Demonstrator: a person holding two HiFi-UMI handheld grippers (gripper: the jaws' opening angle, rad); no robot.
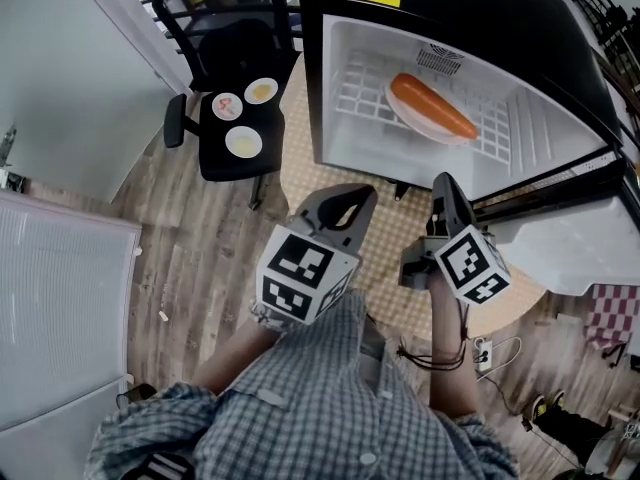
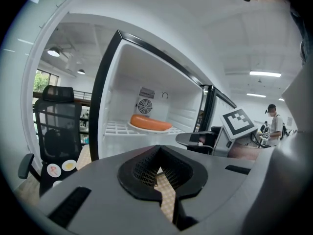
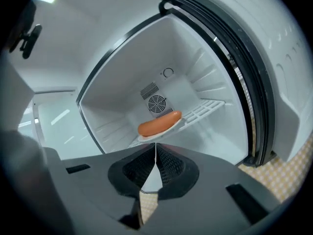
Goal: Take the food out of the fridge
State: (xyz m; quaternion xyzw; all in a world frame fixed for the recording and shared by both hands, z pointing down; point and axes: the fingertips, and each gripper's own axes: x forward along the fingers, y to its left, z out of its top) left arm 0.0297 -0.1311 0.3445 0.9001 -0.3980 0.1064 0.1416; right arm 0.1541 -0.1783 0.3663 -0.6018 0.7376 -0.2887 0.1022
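Fridge shelf [image 1: 355,93], twelve o'clock: soft, slippery sausage [image 1: 432,106], so we would grip its plate [image 1: 410,120] by the rim; left gripper [image 1: 345,200] and right gripper [image 1: 445,190] fingers closed, empty.

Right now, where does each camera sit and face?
Head view: on the head, facing down at the fridge; left tool, right tool, shirt show.
Left gripper view: on left tool, facing into fridge; its shut jaws, right tool show.
Right gripper view: on right tool, tilted, into fridge; its shut jaws show.
All share the sausage.
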